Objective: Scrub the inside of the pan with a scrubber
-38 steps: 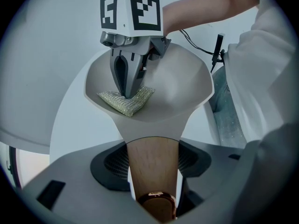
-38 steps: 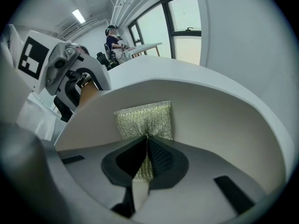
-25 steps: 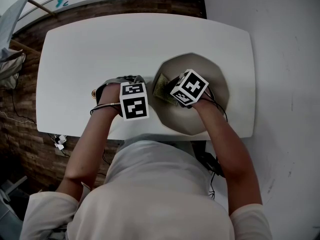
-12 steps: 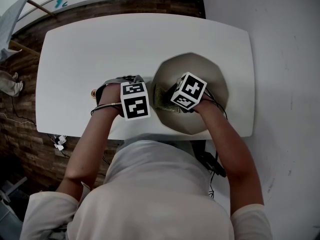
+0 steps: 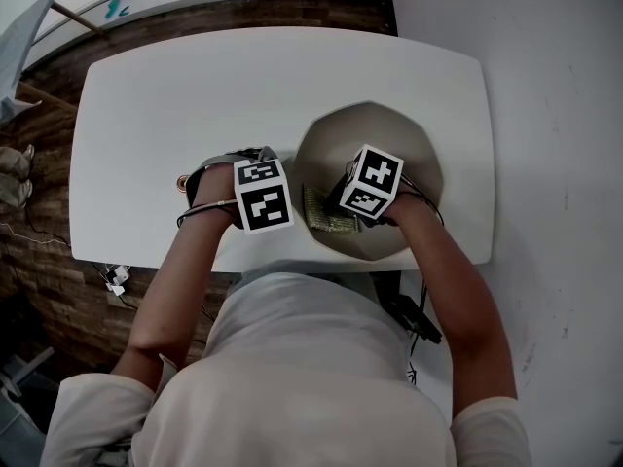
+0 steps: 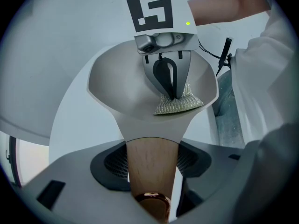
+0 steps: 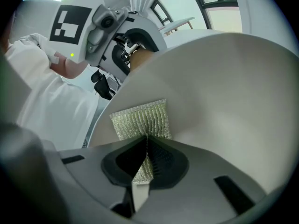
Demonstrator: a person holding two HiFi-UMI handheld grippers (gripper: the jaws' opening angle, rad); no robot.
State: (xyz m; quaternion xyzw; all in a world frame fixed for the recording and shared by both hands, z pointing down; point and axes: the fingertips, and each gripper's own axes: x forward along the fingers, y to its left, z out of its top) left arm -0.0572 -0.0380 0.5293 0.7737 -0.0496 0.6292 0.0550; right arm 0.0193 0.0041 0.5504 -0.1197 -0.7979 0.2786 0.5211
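Observation:
A beige pan [image 5: 389,134] sits on the white table [image 5: 195,95], its wooden handle [image 6: 152,167] pointing left. My left gripper [image 6: 152,171] is shut on that handle, which ends in a copper ring [image 6: 153,204]. My right gripper [image 7: 145,160] is shut on a silvery-green mesh scrubber [image 7: 142,118] and presses it flat against the pan's inner wall [image 7: 224,92]. In the head view the scrubber [image 5: 324,212] lies at the pan's near-left inside edge, beside the right gripper [image 5: 341,202]. In the left gripper view the scrubber [image 6: 180,104] rests in the pan [image 6: 117,85] under the right gripper [image 6: 174,97].
The table's near edge [image 5: 282,256] runs just below the pan. A brown brick-patterned floor [image 5: 39,251] lies to the left and a pale floor [image 5: 555,163] to the right. Cables [image 5: 419,319] hang under the table by my right arm.
My right gripper has dragged the scrubber from the pan's left side down toward its near edge. The left gripper and the pan have stayed put.

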